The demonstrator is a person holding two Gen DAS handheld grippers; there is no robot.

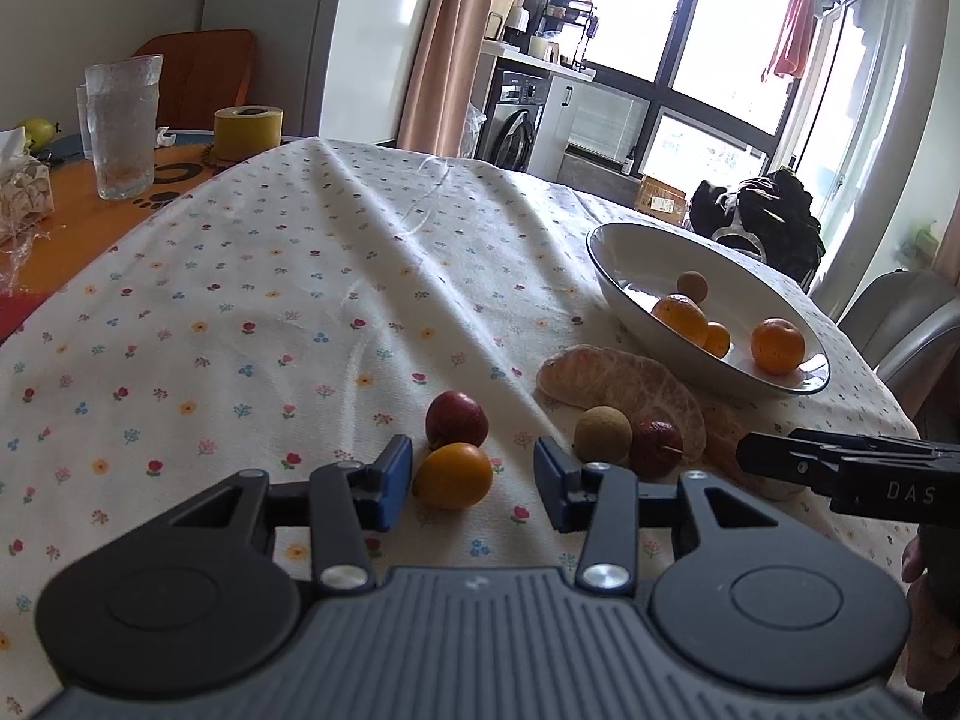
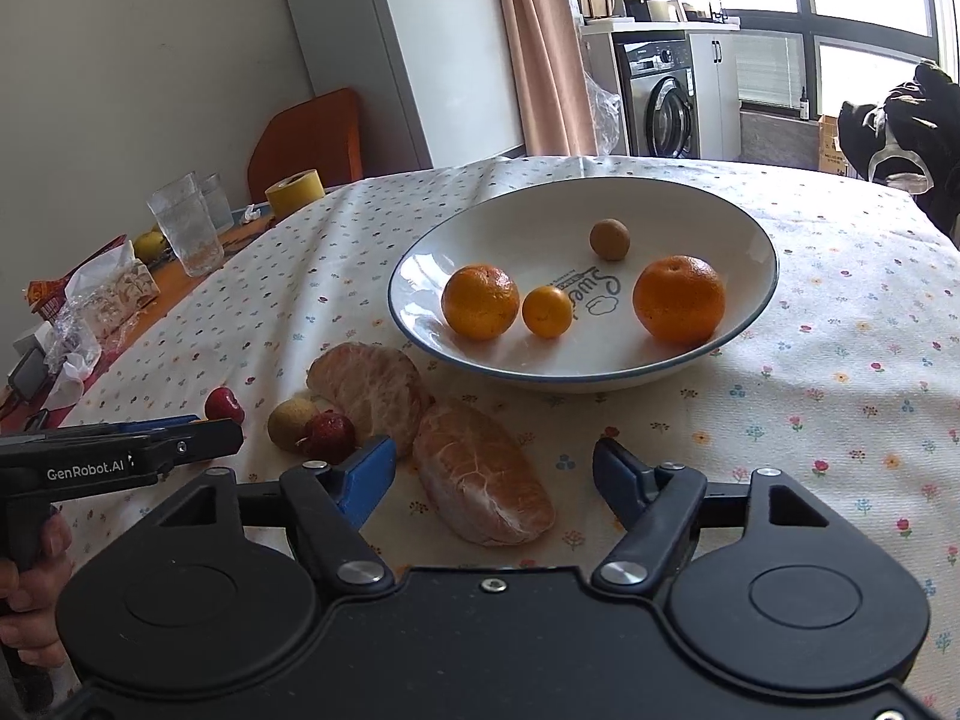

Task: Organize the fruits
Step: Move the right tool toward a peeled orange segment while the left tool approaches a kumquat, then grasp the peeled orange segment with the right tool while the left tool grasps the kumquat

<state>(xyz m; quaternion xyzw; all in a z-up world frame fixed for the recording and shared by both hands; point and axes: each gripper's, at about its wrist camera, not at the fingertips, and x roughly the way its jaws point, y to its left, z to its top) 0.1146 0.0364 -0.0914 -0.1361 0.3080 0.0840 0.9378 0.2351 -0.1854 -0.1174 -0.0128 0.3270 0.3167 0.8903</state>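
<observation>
Left gripper [image 1: 473, 483] spread around small orange fruit [image 1: 453, 475], not touching. Right gripper [image 2: 493, 477] spread around peeled half [image 2: 483, 474], half-hidden from left wrist. At 12 o'clock, bowl [image 2: 744, 324] holding four fruits; lettering seen only from right wrist.

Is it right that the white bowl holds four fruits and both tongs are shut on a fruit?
Not quite. The bowl does hold four fruits, but both tongs are open and hold nothing. The left wrist view shows the left tongs open around a small orange fruit; the right wrist view shows the right tongs open over a peeled citrus piece.
</observation>
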